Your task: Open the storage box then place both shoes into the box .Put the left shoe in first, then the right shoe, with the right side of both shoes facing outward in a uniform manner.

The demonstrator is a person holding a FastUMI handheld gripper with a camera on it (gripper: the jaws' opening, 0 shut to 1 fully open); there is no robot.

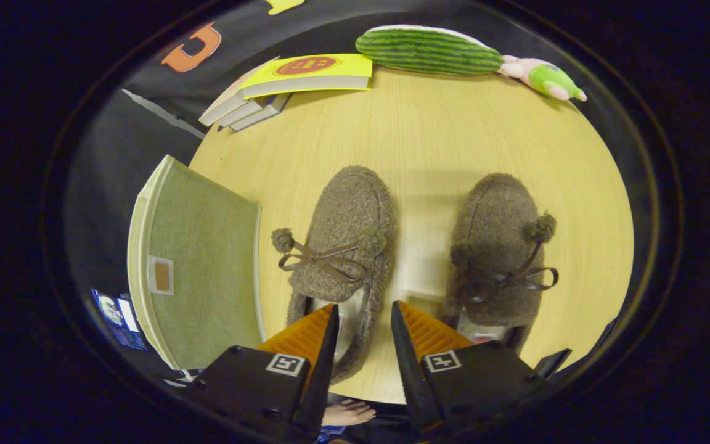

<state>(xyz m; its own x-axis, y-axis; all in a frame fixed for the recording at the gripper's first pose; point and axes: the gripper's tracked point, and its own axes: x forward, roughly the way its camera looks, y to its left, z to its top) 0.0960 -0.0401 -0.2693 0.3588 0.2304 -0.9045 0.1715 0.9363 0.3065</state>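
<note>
The gripper (362, 314) is seen hovering over the round wooden table (441, 142), its fingers parted with a gap between them and nothing clamped. Between the fingers, the inner side wall and heel opening of the left shoe (344, 231) can be seen, so that shoe is being lined up for first.

The right shoe (501, 237) is set at about 3 o'clock from the left one, well apart, toes pointing to 12 o'clock. The storage box (204, 265), covered in green fabric, is found at 9 o'clock from the left shoe, just beside it, and its lid appears to be down.

Here lies the first risk: the box is judged to be not yet opened, and a shoe gripped now would be left with nowhere to go. A second risk is carried by the fuzzy, soft upper: if only the fleece edge is pinched, the shoe could be dragged, tipped or dropped. The bow lace and pom-poms could be snagged by a fingertip. Orientation could also be lost in transfer, with the wrong side turned outward.

At 12 o'clock, well beyond the shoes, a stack of books (296, 80), a striped green cushion (429, 50) and a small plush toy (546, 79) are noted.
</note>
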